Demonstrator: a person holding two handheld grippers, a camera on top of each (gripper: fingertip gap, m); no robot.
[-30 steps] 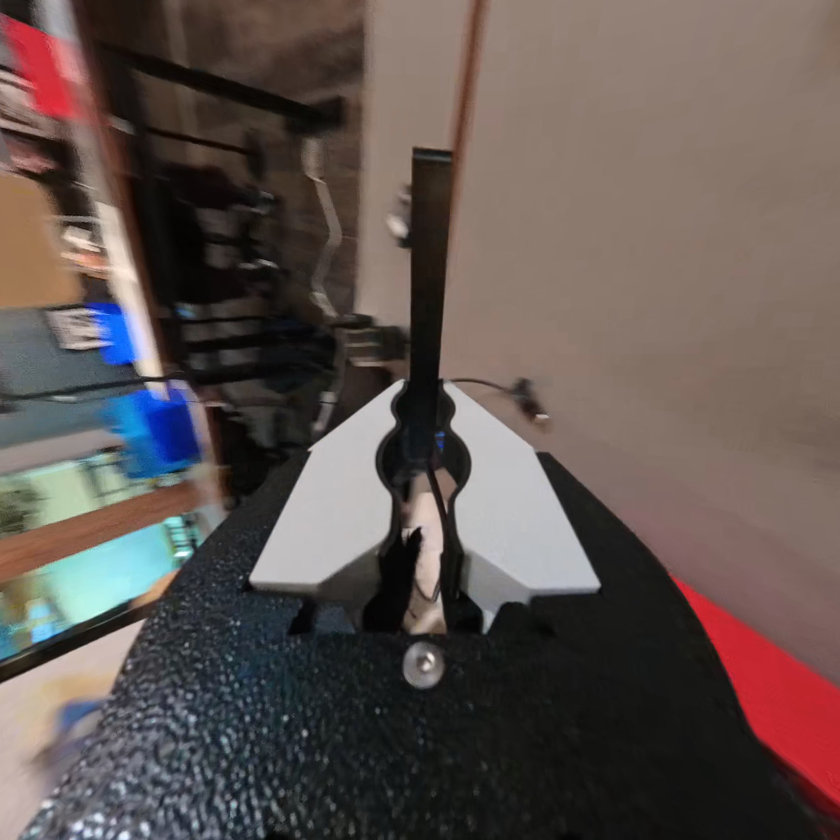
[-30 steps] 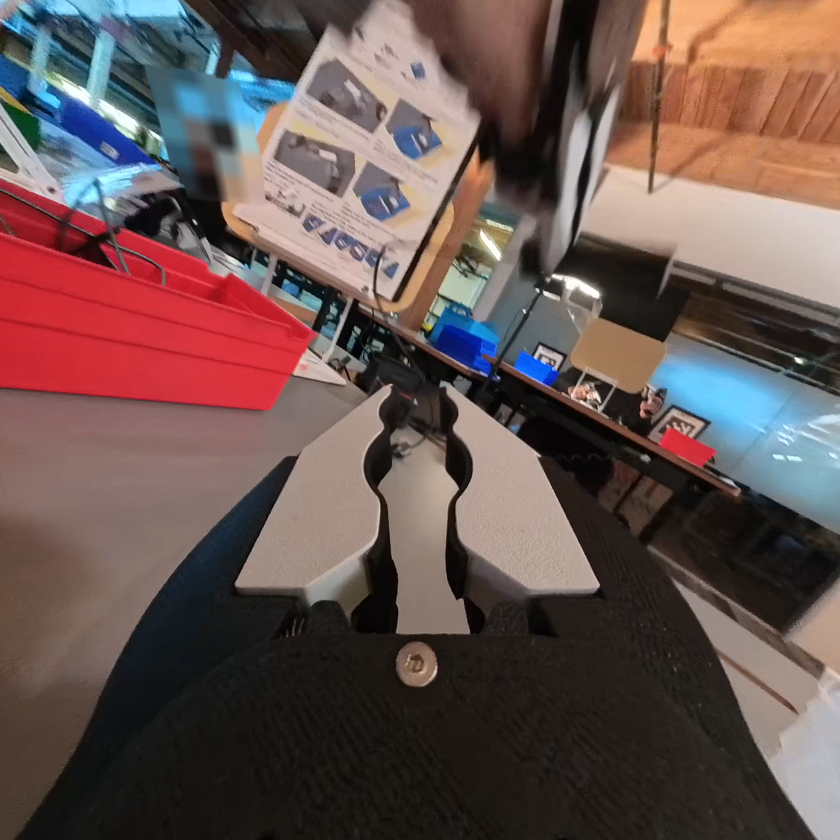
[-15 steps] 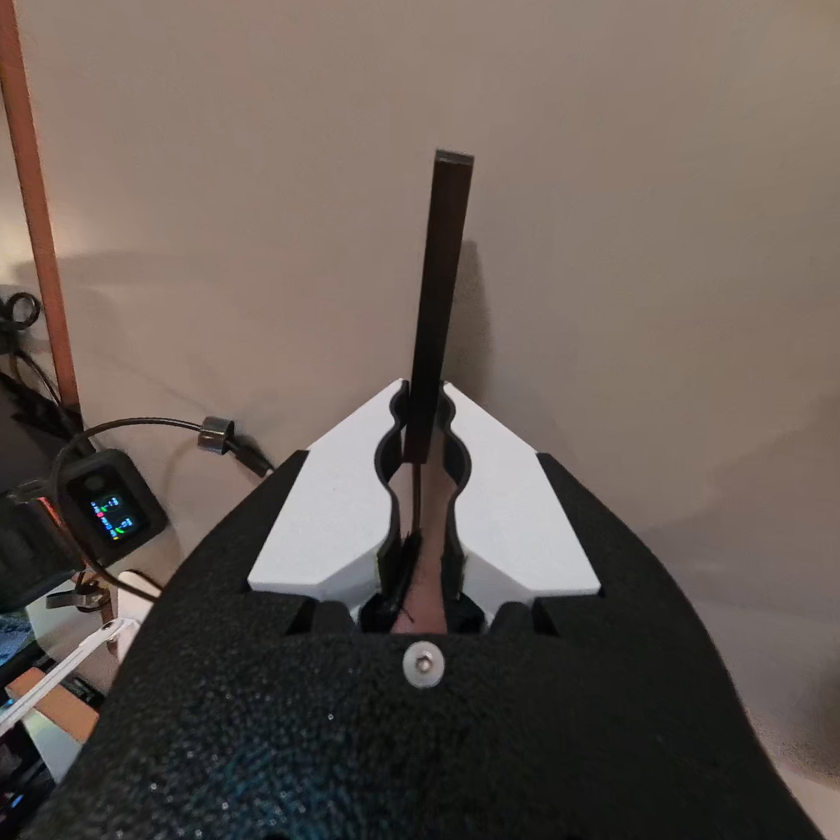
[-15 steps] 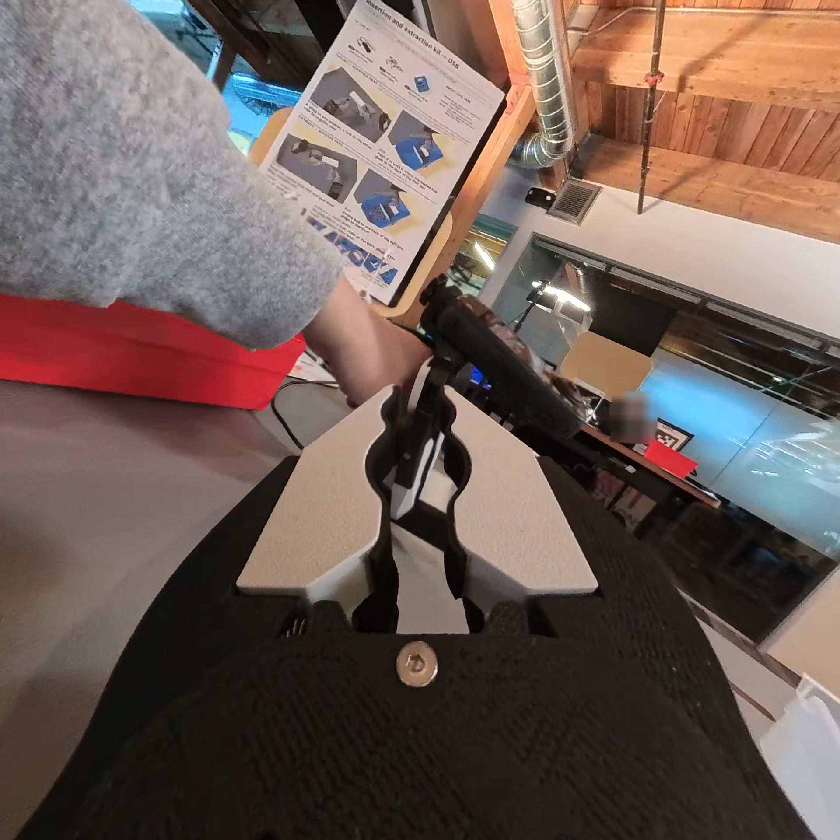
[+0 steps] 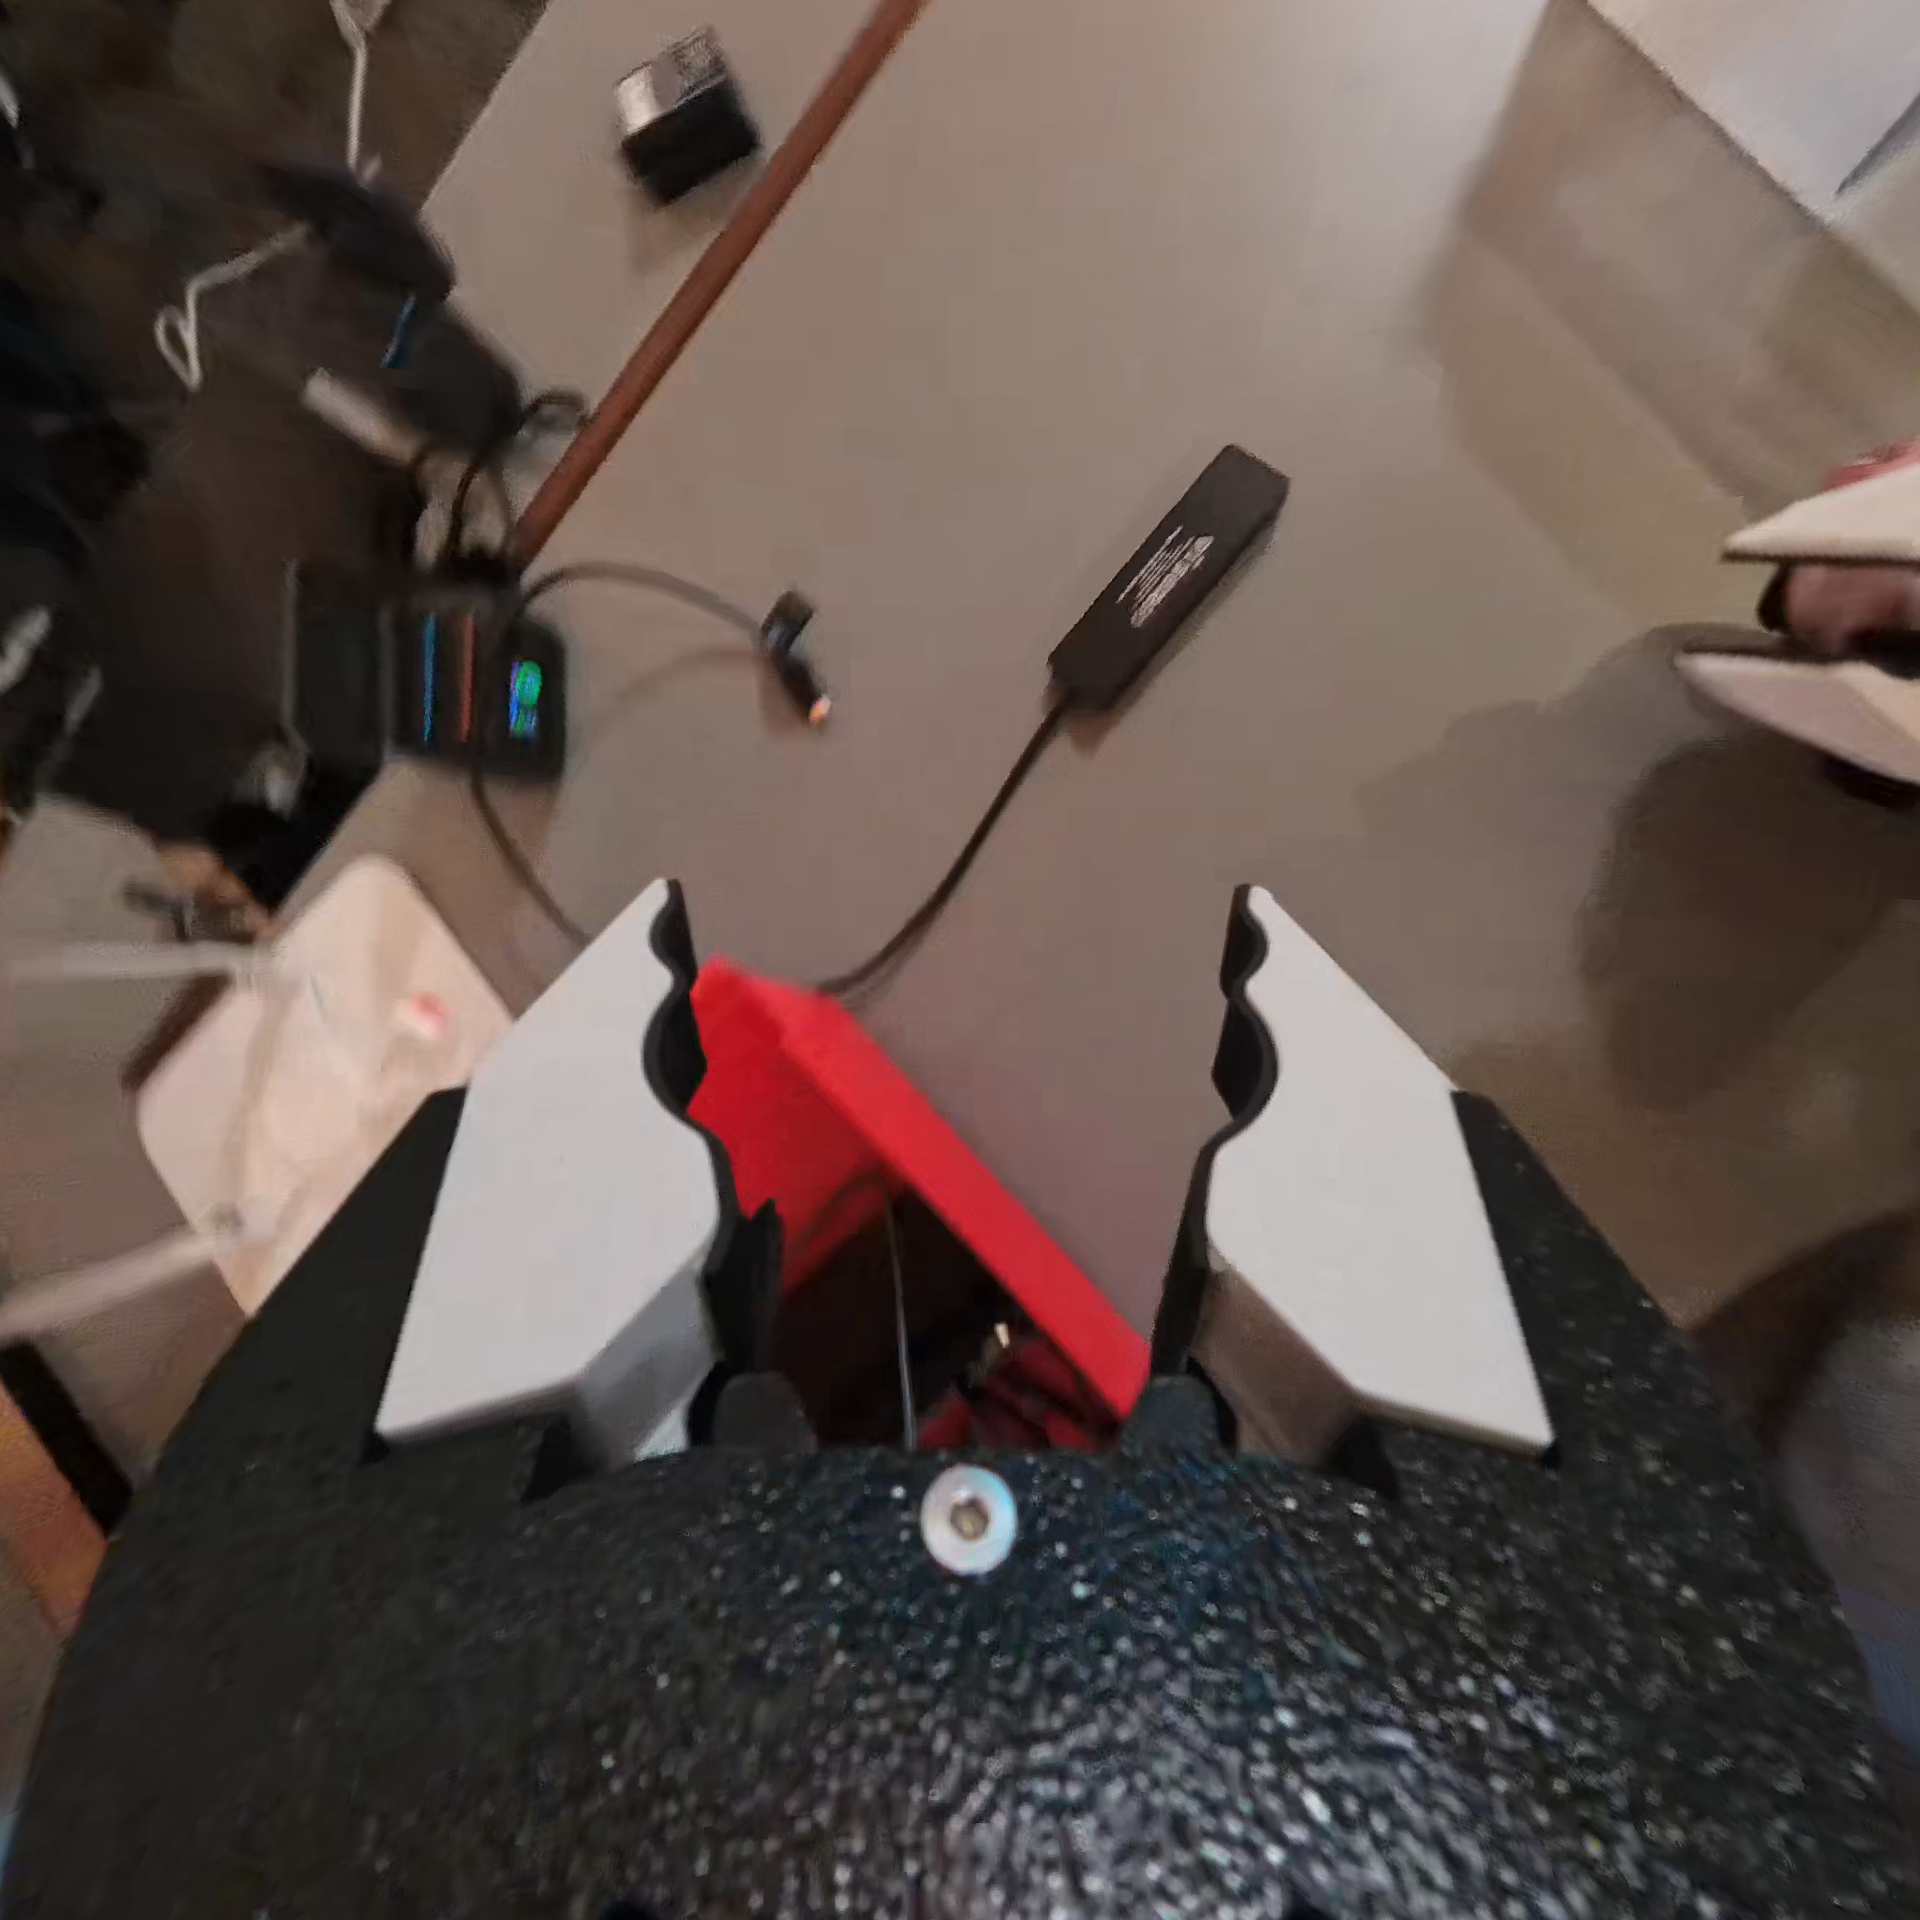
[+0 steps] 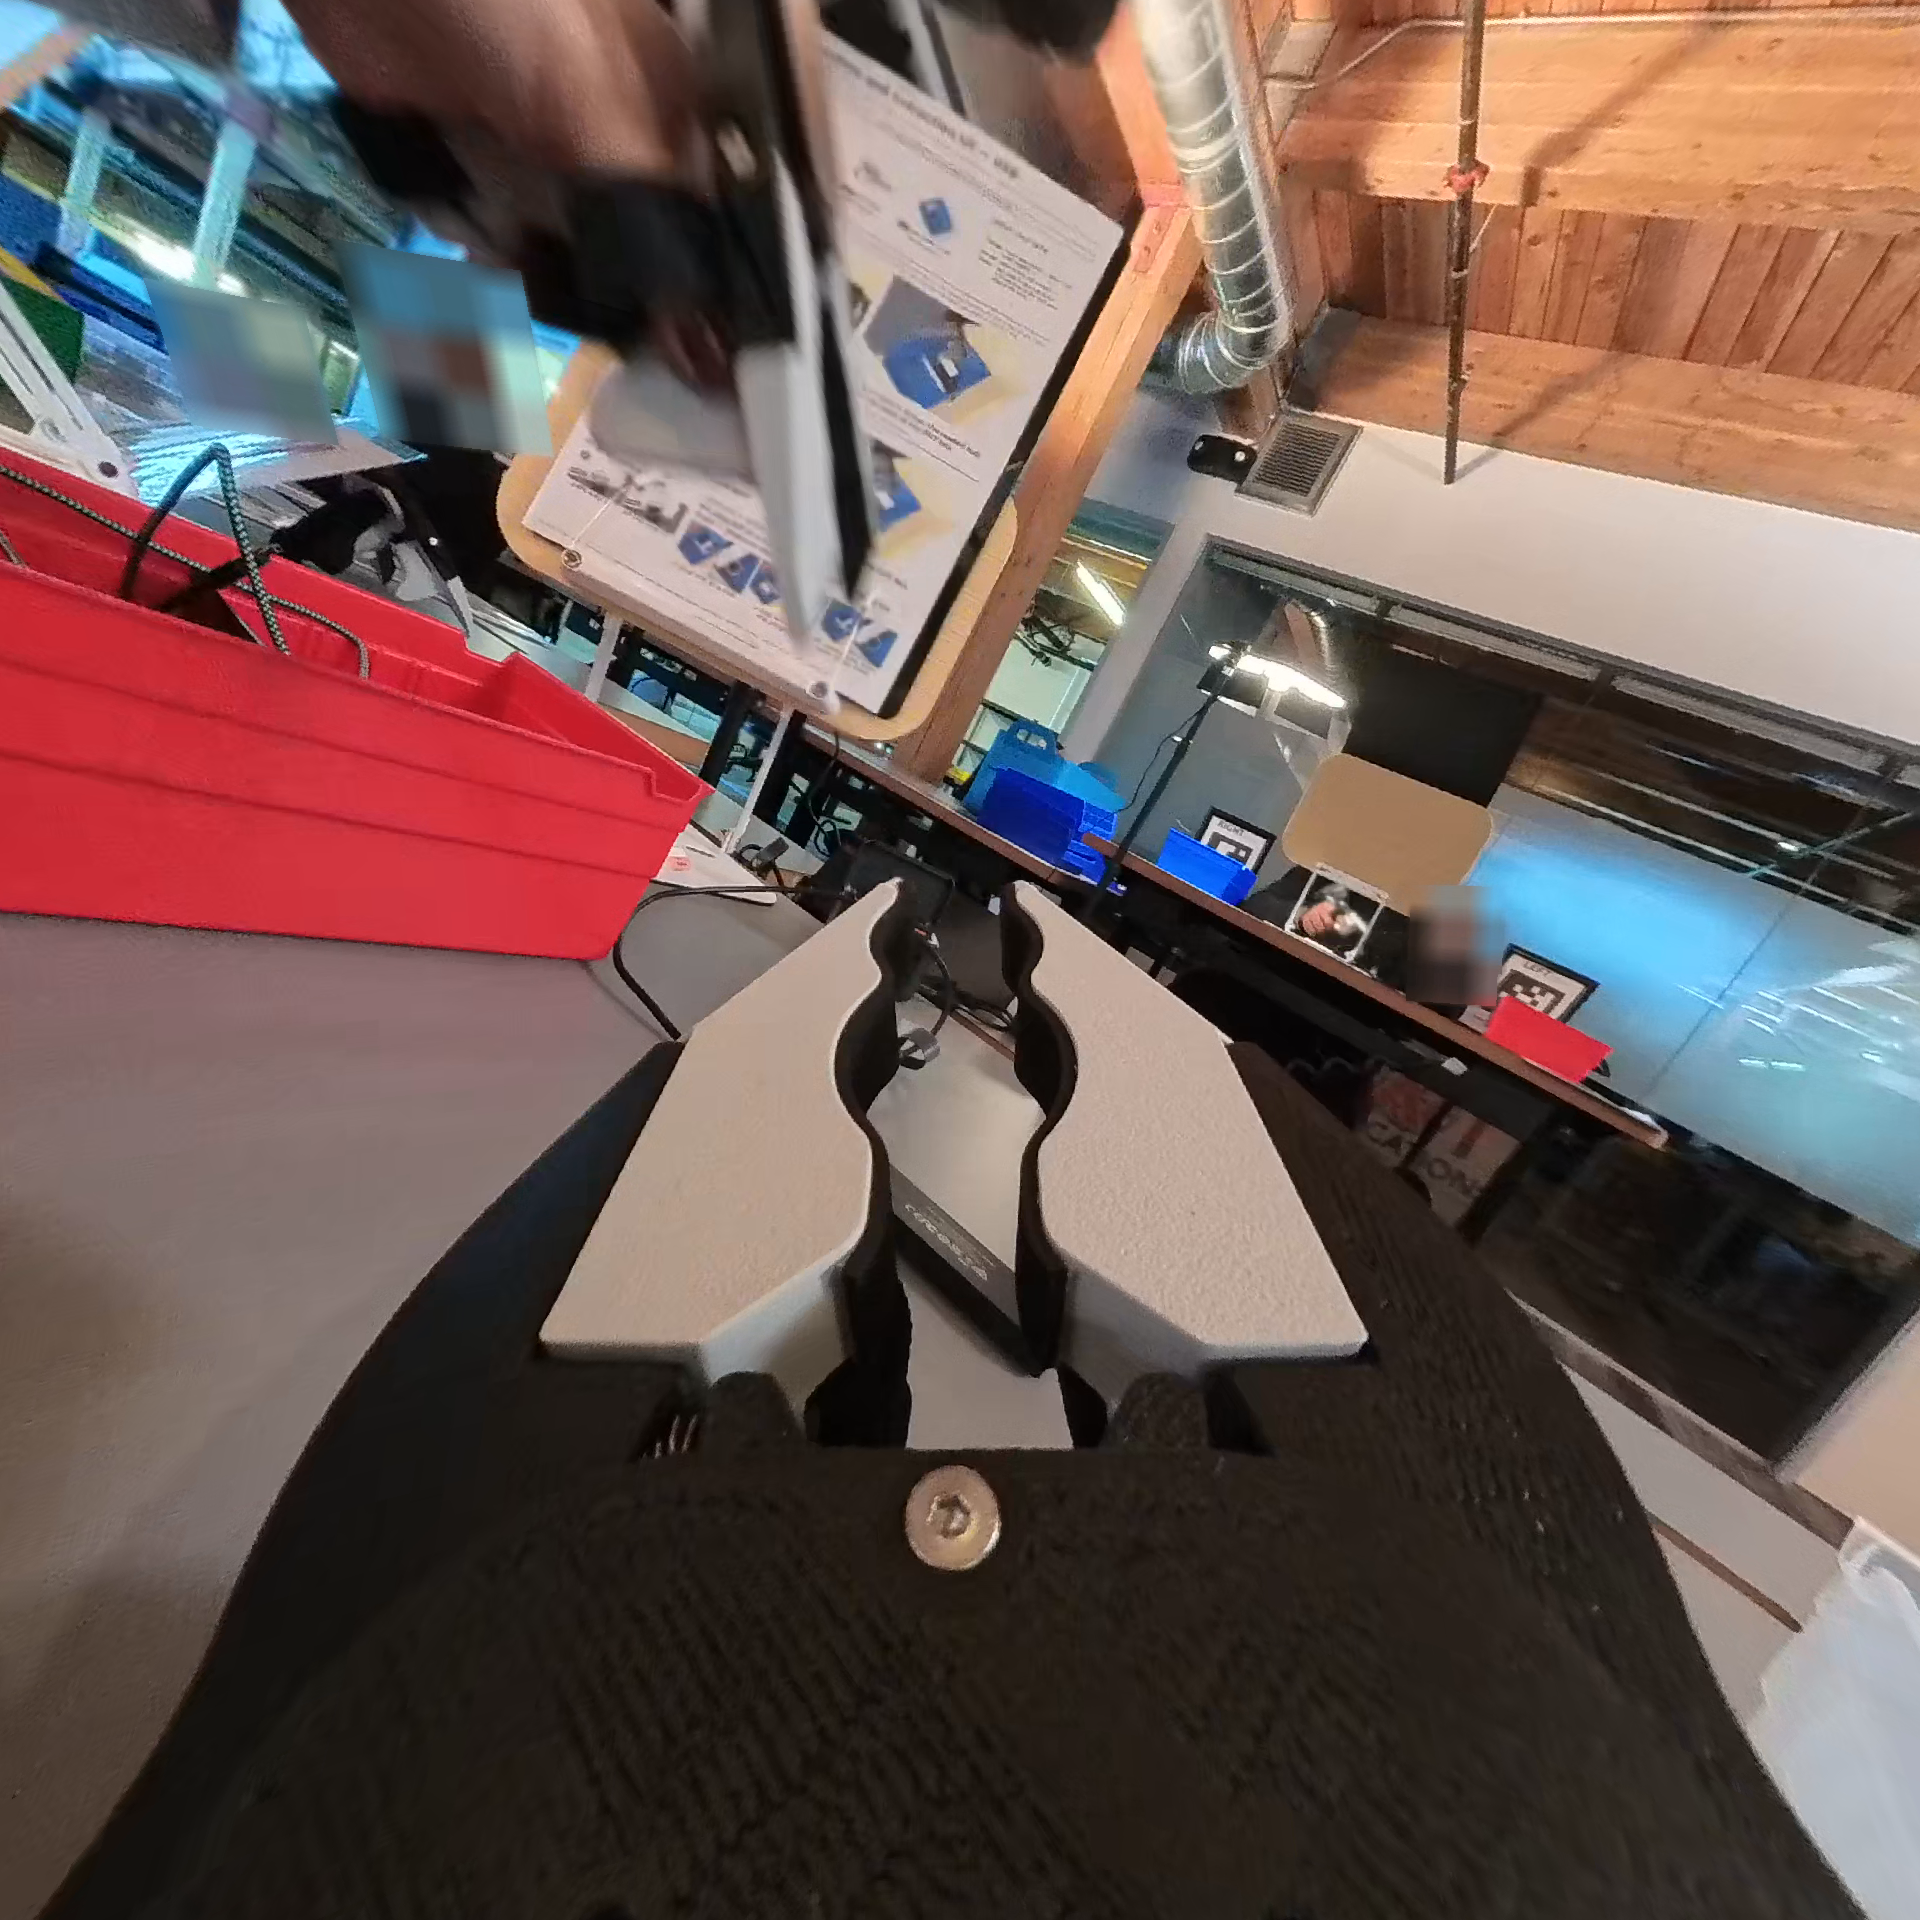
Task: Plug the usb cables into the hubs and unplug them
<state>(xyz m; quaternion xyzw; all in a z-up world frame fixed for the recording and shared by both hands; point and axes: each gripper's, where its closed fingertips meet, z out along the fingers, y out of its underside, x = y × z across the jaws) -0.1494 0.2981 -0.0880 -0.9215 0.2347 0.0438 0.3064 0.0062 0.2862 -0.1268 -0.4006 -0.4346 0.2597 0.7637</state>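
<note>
One slim black hub (image 5: 1169, 578) flat on table (image 5: 1143, 260), cord (image 5: 951, 862) trailing to red bin (image 5: 914, 1153). Prob light, stiff, slick; grab by long edges. Left gripper (image 5: 956, 914) jaws wide apart, empty; right gripper (image 6: 951, 914) jaws slightly apart astride hub, no pinch.

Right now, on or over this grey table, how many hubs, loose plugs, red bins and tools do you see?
Hub: 1
Loose plug: 1
Red bin: 1
Tools: 2, the left tool and the right tool
Total: 5
</note>
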